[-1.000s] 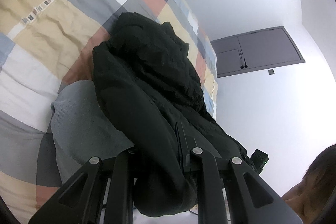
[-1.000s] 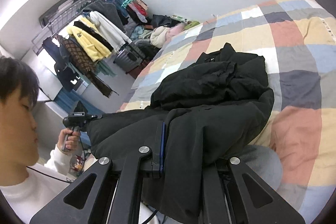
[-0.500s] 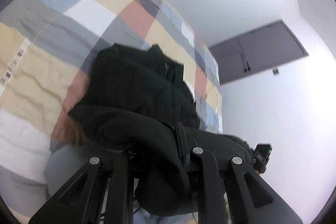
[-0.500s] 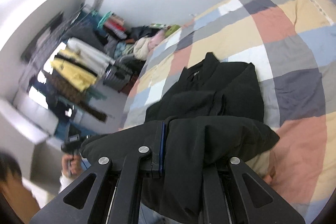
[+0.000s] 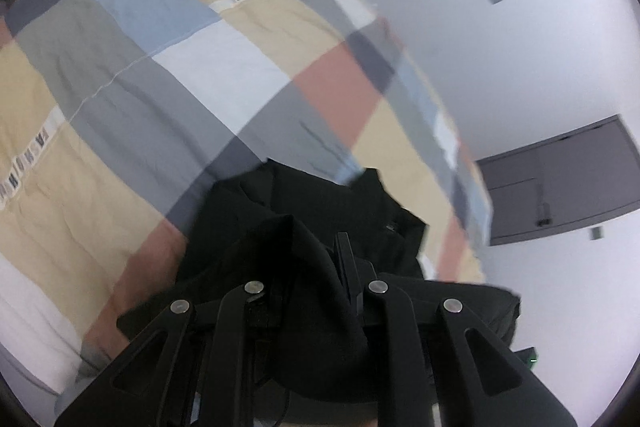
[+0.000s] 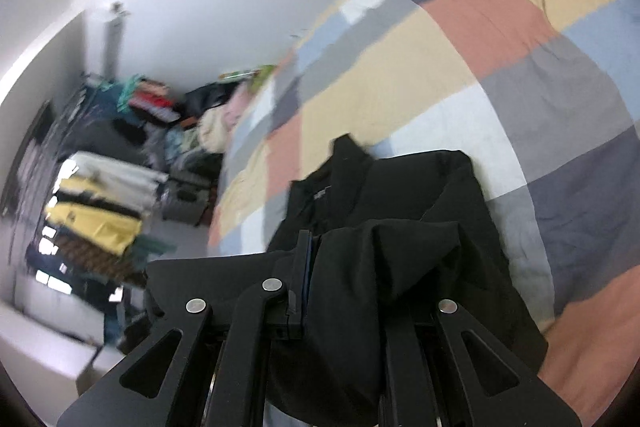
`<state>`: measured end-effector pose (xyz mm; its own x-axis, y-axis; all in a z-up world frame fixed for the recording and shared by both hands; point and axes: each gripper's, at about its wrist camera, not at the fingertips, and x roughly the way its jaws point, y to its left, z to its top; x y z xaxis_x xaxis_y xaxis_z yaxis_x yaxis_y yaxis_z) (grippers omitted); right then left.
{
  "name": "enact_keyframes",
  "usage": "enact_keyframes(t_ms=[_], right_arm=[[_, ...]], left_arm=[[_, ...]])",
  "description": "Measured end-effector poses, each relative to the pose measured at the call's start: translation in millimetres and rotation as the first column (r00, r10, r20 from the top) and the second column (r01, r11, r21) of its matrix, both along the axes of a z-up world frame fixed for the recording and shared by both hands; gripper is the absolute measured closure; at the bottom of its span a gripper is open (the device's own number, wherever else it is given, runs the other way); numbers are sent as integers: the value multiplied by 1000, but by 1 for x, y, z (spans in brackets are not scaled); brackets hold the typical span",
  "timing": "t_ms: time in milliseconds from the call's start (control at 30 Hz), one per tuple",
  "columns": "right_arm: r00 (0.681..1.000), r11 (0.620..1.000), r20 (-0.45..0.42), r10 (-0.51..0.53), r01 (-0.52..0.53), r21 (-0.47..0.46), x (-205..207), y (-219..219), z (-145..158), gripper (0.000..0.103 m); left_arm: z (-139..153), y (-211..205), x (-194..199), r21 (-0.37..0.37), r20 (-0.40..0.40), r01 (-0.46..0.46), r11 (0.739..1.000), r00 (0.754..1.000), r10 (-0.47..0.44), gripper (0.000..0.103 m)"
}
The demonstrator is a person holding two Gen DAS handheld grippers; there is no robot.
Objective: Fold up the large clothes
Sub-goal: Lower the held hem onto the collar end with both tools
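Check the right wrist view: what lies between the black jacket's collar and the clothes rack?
Only the patchwork bedspread and, past its edge, piled clothes separate the black jacket from the clothes rack. The view is blurred.

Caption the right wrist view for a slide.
Right tongs grip a black jacket above a patchwork quilt.

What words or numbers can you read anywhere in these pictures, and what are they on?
None can be read.
White strips with dark marks on the checked quilt: lettering perhaps, too blurred to read.
Small pale tag on the black jacket, seen from the right wrist: too small to read.
Both the left gripper and the right gripper: no visible lettering.
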<state>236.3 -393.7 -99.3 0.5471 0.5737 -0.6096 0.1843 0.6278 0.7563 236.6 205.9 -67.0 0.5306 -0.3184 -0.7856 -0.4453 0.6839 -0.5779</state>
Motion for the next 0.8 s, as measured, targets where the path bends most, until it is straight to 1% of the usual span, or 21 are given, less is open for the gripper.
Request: enact_keyframes(t_ms=[67, 167, 367, 500, 633, 733, 800], right_arm=[[999, 1000, -37, -14, 13, -25, 14, 2, -14, 96], [994, 999, -99, -40, 37, -29, 30, 0, -37, 97], [984, 998, -169, -53, 46, -46, 59, -1, -66, 97], [978, 998, -201, -52, 41, -56, 73, -3, -82, 97], [973, 998, -224, -47, 38, -42, 81, -7, -100, 98], [972, 999, -230, -47, 45, -17, 81, -10, -106, 98], [972, 999, -230, -43, 45, 4, 78, -13, -106, 98]], left_arm=[[-13, -7, 18, 46, -22, -2, 999, 1000, 3, 85], [-35, -13, 43, 64, -55, -3, 998, 998, 7, 85], [-83, -26, 84, 105, -122, 28, 994, 992, -15, 82], [-107, -32, 107, 120, -157, 55, 991, 987, -36, 82], [-121, -34, 119, 109, -176, 61, 992, 984, -41, 82], [-124, -35, 121, 95, -177, 56, 994, 983, -38, 82], [-124, -33, 117, 66, -168, 50, 997, 985, -38, 82]])
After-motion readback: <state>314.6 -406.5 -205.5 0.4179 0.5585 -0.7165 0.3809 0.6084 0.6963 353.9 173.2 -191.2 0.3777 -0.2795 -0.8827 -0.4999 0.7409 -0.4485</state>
